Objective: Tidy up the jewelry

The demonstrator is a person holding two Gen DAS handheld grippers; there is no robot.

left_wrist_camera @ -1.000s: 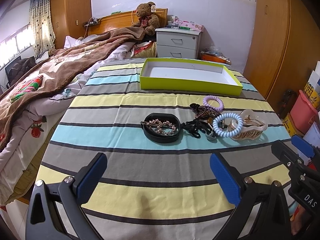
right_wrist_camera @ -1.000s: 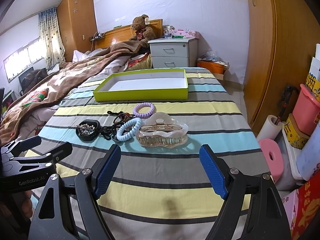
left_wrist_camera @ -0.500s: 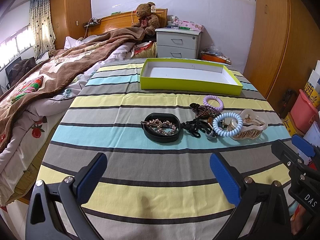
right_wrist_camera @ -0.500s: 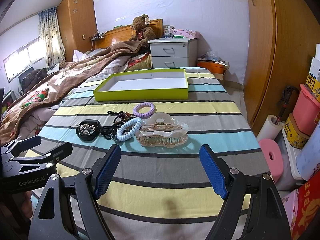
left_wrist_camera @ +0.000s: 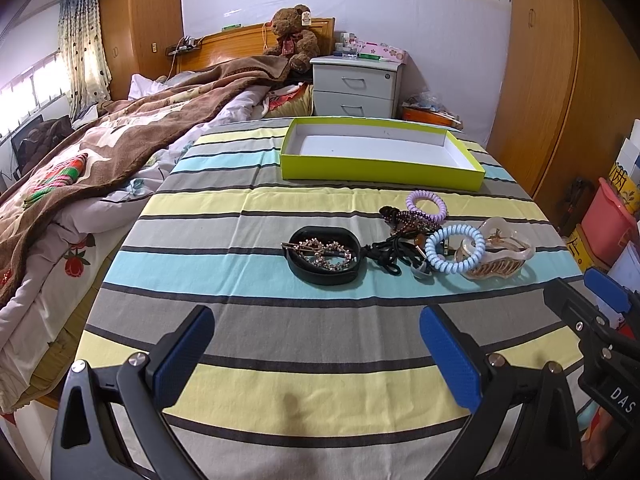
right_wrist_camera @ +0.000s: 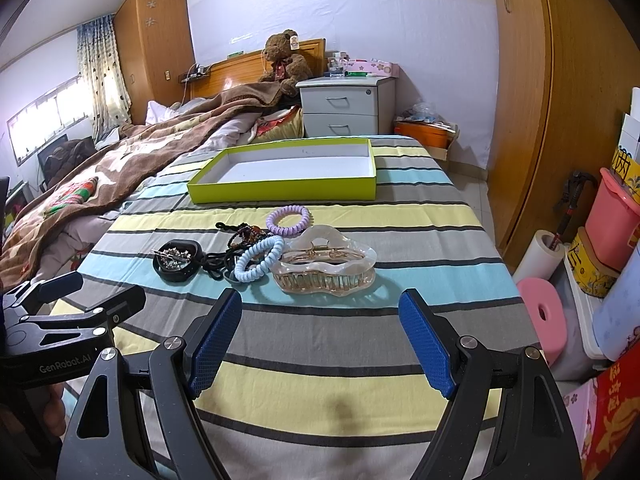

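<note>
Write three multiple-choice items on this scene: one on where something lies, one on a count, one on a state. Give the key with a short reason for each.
1. Where does the large clear claw clip lie?
A. inside the green tray
B. on the striped cloth, at the right end of the pile of accessories
C. on the nightstand

2. How many spiral coil hair ties are in view?
A. one
B. two
C. four

3. What is the state of the green tray?
A. nothing in it
B. full of hair ties
C. covered with a lid

Key:
1 B: the clip rests on the striped cloth, nearer than the tray, to the right of the other pieces.
2 B: a purple coil tie and a light blue coil tie show.
3 A: only its bare white floor is visible, open on top.
</note>
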